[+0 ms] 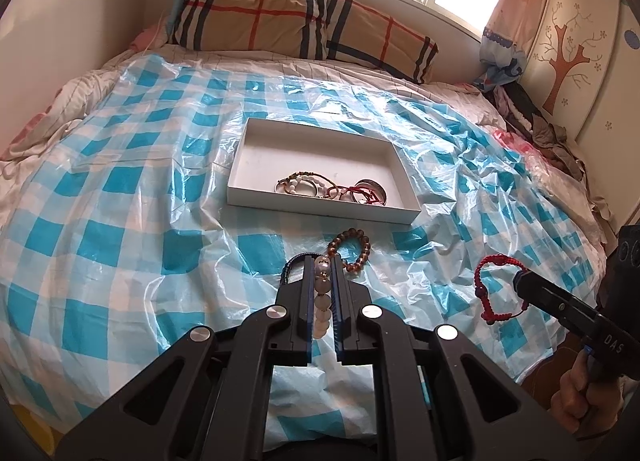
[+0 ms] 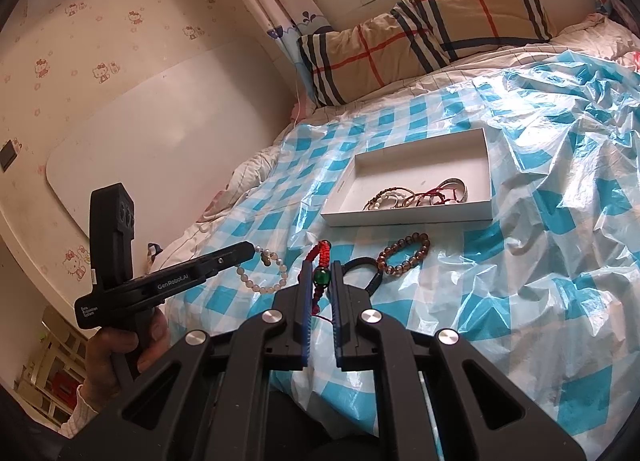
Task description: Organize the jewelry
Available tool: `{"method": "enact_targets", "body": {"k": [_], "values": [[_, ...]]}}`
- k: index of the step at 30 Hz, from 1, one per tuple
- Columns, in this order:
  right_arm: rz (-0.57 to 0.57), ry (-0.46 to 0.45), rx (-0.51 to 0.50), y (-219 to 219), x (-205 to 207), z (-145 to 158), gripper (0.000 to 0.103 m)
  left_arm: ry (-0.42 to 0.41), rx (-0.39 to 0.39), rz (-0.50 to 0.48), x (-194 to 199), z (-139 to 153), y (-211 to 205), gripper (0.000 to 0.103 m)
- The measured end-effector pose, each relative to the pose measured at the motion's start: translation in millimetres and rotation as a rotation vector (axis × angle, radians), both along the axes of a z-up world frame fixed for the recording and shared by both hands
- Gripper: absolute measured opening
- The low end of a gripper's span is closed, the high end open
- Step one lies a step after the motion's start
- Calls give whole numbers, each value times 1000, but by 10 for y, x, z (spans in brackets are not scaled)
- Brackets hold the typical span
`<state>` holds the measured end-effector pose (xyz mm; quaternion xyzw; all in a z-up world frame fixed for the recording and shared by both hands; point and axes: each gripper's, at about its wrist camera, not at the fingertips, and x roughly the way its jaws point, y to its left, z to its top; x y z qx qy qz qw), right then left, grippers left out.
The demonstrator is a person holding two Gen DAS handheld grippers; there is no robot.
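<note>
1. The left gripper (image 1: 323,261) is clamped on a pale bead bracelet (image 2: 264,271), which hangs from its tips over the blue-checked plastic sheet (image 1: 120,189).
2. A dark cord bracelet (image 2: 366,273) and a brown bead bracelet (image 1: 350,251) lie on the sheet, just in front of the white box (image 1: 320,211) (already holding several bracelets (image 1: 332,187)).
3. The right gripper (image 2: 322,275) is closed on a red braided bracelet (image 1: 500,289) with a green bead, held above the sheet.
</note>
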<state>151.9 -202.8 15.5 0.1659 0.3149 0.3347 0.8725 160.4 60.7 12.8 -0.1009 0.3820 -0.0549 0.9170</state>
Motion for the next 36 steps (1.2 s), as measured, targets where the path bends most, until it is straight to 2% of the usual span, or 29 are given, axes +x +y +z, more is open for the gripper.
{"method": "enact_targets", "body": {"k": [20, 36], "values": [[8, -5, -3, 105, 89, 11, 10, -4, 32, -8, 86, -23, -42, 7], [8, 2, -3, 195, 181, -15, 10, -11, 99, -12, 268, -71, -178, 7]]}}
